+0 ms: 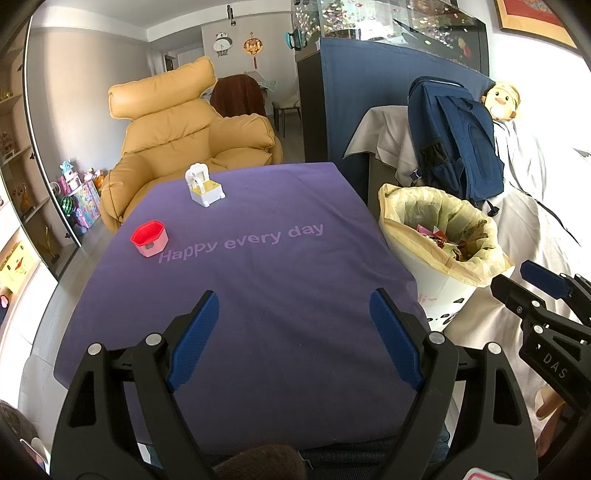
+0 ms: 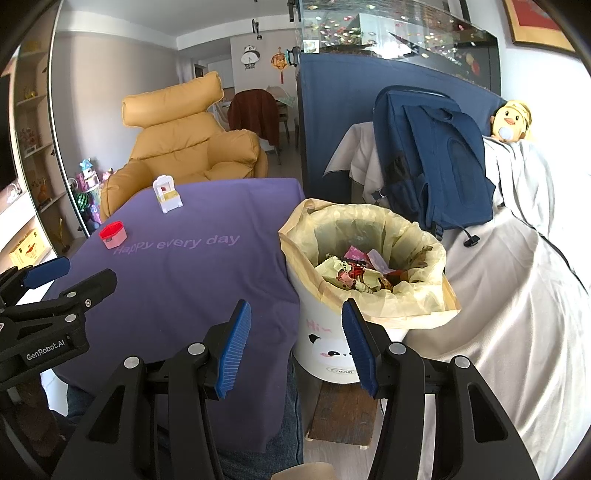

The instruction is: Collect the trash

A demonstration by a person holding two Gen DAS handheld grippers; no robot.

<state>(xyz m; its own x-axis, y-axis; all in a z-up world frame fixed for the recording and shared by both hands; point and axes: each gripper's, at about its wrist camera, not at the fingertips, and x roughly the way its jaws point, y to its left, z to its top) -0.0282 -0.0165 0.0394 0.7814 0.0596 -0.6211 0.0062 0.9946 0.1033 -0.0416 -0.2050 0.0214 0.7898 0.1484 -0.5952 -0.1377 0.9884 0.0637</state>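
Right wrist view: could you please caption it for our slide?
Open right gripper poised before the lined trash bin of wrappers, beside the purple table.

- purple tablecloth (image 1: 258, 295) covers the table, printed "happy every day".
- red and pink container (image 1: 149, 238) stands on the cloth near its left edge.
- white and yellow toy chair (image 1: 204, 185) stands upright toward the far side of the cloth.
- mustard armchair (image 1: 177, 133) sits behind the table.
- navy backpack (image 2: 432, 158) leans on a grey-draped sofa (image 2: 517, 295).
- yellow plush duck (image 2: 511, 122) rests beside the backpack.
- fish tank (image 2: 388, 29) stands behind a blue cloth.
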